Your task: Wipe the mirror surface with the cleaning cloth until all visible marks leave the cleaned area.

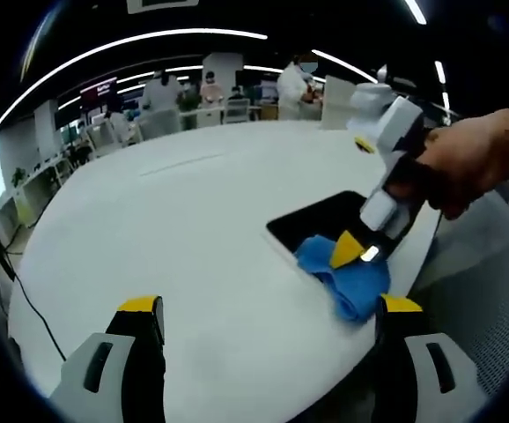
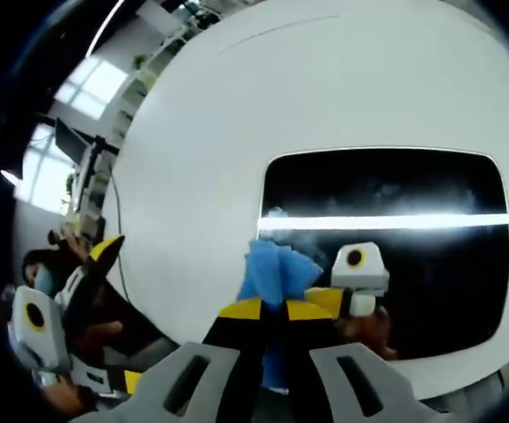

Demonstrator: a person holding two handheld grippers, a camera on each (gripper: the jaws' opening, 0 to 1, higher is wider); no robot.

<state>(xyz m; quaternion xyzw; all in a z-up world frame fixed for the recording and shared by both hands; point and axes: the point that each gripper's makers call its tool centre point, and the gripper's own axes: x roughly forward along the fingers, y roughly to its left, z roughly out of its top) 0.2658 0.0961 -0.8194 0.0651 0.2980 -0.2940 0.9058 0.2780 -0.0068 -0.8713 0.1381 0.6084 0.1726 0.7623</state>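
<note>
The right tool [image 2: 272, 310] pinches the blue cloth [image 2: 276, 264] at the mirror's [image 2: 395, 185] seven-o'clock corner on the white bench [image 2: 202, 132]; the left tool [image 1: 268, 317] hangs spread wide. Wiping looks underway, with faint smudges above the light streak calling for a sweep toward twelve o'clock.

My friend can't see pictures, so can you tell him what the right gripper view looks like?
The right hand-held gripper pinches a blue cloth at the near left corner of a dark mirror lying flat on a white table. A bright ceiling light reflects as a stripe across the glass, and the left hand-held gripper hangs off the table's edge.
</note>
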